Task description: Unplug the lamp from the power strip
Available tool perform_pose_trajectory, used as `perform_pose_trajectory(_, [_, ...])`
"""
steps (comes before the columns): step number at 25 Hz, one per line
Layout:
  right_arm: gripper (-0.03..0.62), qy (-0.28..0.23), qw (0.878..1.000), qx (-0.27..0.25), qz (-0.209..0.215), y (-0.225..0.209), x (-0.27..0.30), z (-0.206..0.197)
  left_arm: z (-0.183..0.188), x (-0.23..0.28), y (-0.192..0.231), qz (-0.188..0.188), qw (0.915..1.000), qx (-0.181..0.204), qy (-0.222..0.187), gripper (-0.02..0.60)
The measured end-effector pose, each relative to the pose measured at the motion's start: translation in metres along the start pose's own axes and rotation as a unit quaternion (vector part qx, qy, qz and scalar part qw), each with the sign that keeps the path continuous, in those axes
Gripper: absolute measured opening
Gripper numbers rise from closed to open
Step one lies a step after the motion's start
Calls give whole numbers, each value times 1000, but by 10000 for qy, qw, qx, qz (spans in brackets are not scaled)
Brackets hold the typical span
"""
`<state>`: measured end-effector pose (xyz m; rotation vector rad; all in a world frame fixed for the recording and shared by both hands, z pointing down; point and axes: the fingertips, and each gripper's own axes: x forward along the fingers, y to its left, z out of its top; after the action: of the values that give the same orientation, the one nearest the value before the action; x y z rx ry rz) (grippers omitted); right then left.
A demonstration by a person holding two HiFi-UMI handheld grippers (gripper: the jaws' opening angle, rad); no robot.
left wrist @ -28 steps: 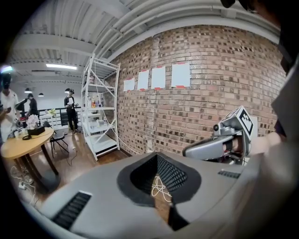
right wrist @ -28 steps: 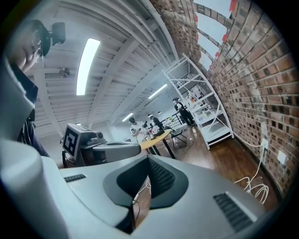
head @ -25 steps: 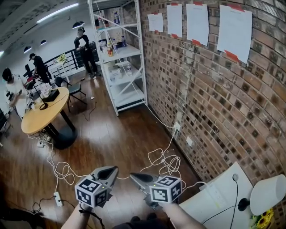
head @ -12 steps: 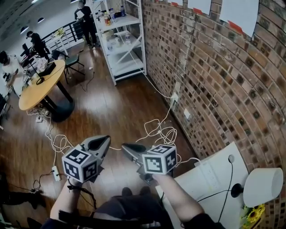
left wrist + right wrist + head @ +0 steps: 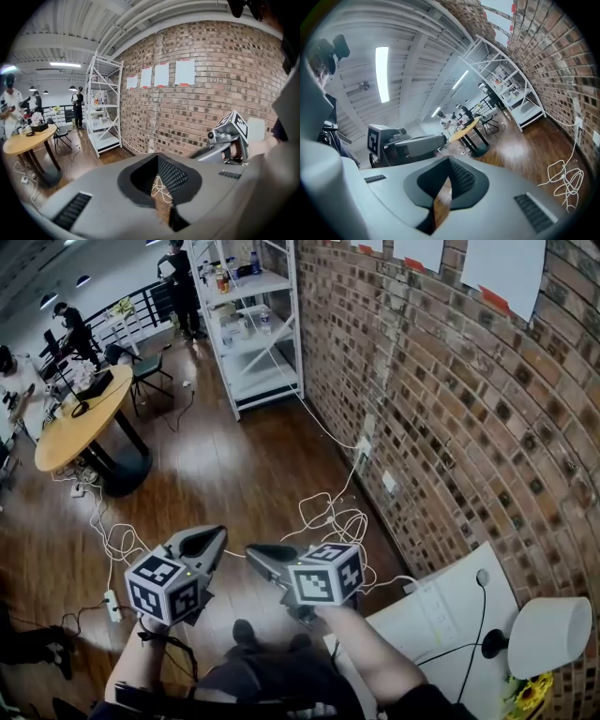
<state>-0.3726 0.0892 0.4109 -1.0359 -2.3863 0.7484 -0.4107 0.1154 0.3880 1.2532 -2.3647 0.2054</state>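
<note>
Room: brick wall [image 5: 450, 409]; white table [image 5: 412, 657] sitting lower right.
Lamp [image 5: 548, 638]: standing on the table's right end, power strip [image 5: 433, 607] beside it.
Claws: you're holding left claw [image 5: 212, 537] and right claw [image 5: 255, 553] closed, empty.
Bearing: strip lying lower right of the nearer right claw.

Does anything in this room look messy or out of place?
Yes: a white cable lies in a tangled heap on the wooden floor beside the brick wall, below a wall socket. More loose cable snakes past the round table.
</note>
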Motion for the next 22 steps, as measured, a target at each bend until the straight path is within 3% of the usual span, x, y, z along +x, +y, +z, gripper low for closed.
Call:
perform_pose_trajectory(9, [-2,152,9998,-81,-43,5,34,1,-5,-14,36,65,9997,-124,-190,12])
perform_pose_trajectory(22, [-2,99,9996,-229,-111,30,138,17,-15,-51,143,127,9993,-243,-252,12])
